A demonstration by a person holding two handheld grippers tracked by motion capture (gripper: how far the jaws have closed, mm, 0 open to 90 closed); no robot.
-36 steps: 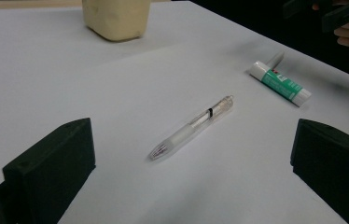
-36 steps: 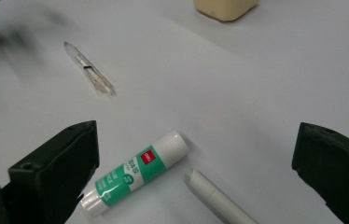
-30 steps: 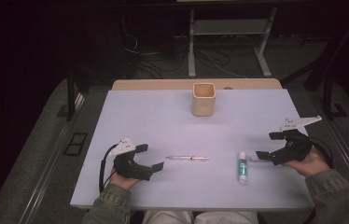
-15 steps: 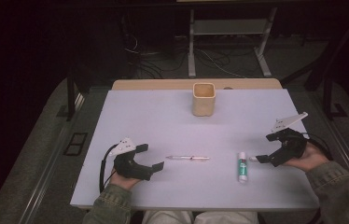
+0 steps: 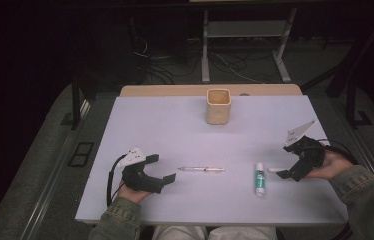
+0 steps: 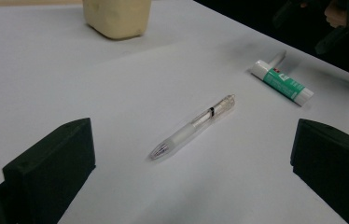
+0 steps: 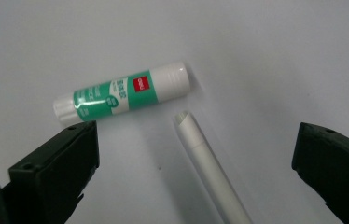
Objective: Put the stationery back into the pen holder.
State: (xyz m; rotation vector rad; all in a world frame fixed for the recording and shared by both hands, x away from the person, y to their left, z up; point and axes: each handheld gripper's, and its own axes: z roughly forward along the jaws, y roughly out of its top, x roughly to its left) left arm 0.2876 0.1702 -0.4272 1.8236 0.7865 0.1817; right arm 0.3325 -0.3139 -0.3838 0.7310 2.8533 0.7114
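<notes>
**Two open grippers, three small items, one cup on a pale table**

On the smooth white rectangular tabletop (image 5: 165,125) there are four loose things and two hand-held tools.

The left black two-jaw gripper (image 5: 161,169) rests near the table's near edge at about 7 o'clock, its jaws spread wide apart and holding nothing. Just at its 3 o'clock lies one clear slim plastic pen (image 5: 202,169), lengthwise across the table, with bare surface all around it; in the left gripper view the pen (image 6: 193,127) lies between the jaws' line of sight, untouched.

At 12 o'clock, near the far edge, stands one cream, square-mouthed cup (image 5: 218,106), upright, well apart from everything else.

Right of the pen lies one short round glue stick with a green-and-white label (image 5: 259,179), pointing toward the near edge. Just beside it, at its 3 o'clock, lies one thin white tube-like stick (image 5: 274,170); in the right gripper view this white stick (image 7: 207,163) lies close to the glue stick (image 7: 122,91) without touching.

The right black two-jaw gripper (image 5: 294,162) hovers at 4 o'clock by the right edge, tilted down, jaws wide apart over the white stick, gripping nothing.
</notes>
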